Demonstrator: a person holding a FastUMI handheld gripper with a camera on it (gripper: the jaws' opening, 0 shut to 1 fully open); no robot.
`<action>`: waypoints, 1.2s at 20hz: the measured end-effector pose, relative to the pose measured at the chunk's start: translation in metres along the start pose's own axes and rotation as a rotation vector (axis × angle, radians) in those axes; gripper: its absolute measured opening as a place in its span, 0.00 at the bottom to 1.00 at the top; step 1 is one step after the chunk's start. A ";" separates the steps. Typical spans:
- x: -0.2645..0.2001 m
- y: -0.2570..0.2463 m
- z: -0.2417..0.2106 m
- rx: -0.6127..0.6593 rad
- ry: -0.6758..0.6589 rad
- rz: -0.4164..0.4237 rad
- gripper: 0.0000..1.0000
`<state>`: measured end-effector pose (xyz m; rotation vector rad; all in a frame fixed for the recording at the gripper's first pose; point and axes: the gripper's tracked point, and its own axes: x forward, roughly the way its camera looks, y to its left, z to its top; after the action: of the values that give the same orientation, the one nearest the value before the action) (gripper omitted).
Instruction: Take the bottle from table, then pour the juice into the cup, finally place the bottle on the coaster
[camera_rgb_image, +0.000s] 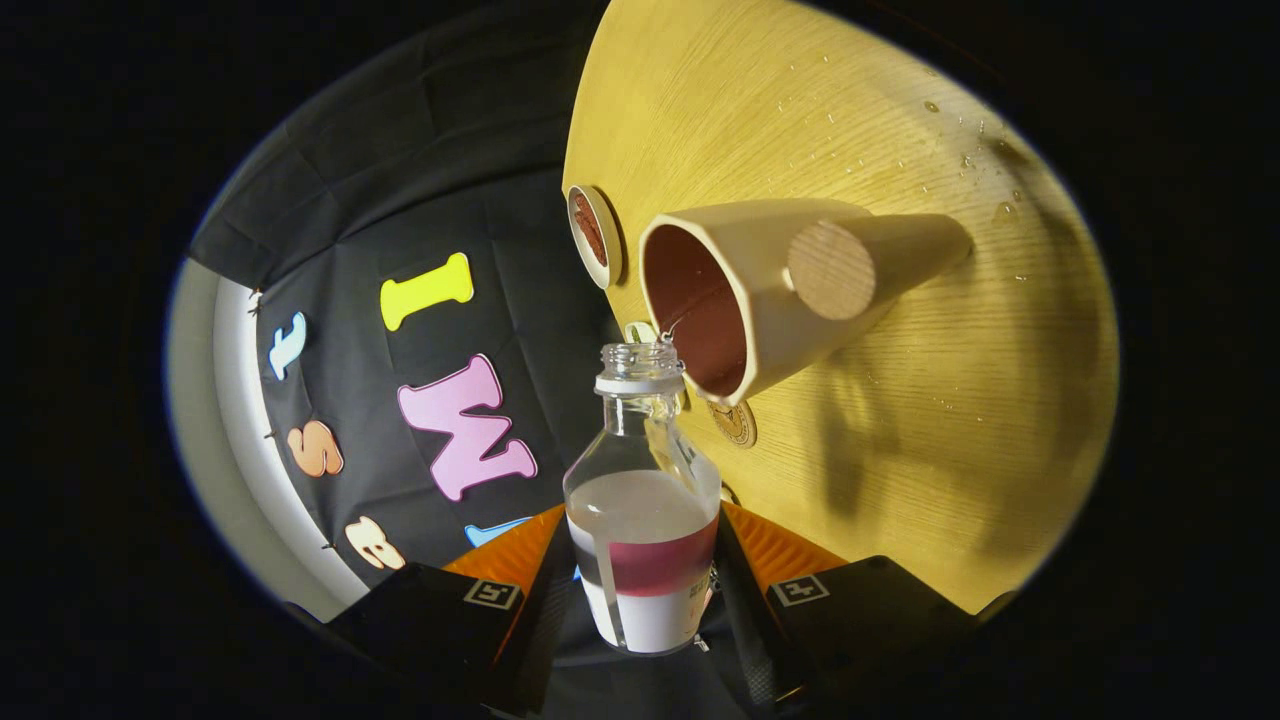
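Fingers: clamped on the bottle (645, 520) from both sides at its lower body, gripper (645, 590) rolled over so the table (900, 420) stands tilted in view.
Bottle: uncapped glass, mouth just touching or nearly touching the near rim of the cup (740, 300); cannot tell which.
Juice: pale liquid low in the body, well short of the neck; no stream visible at the mouth.
Cup: cream outside, reddish-brown inside, wooden knob handle on the near side, opening turned toward the bottle's mouth.
Coaster: probably the small round disc (594, 236) with a pale rim, just beyond the cup; another round medallion (735, 422) just below the cup's rim.
Step, by judgement: pour under way or just ended.
Risk, spill: mouth sits at the rim's edge, not over the middle; further tilt could send juice down the outside wall.
Risk, knock: glass lip pressed against the rim could shove or tip the cup.
Risk, slip: smooth glass, wet droplets (960, 150) on the table; grip low on the body, likely to pivot.
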<state>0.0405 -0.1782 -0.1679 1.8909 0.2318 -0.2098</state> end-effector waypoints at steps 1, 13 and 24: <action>0.000 0.001 0.000 0.005 -0.001 0.003 0.75; 0.005 0.015 0.002 0.054 -0.021 0.032 0.75; 0.001 0.022 -0.006 0.165 0.000 0.050 0.76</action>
<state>0.0473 -0.1794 -0.1465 2.0576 0.1718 -0.1998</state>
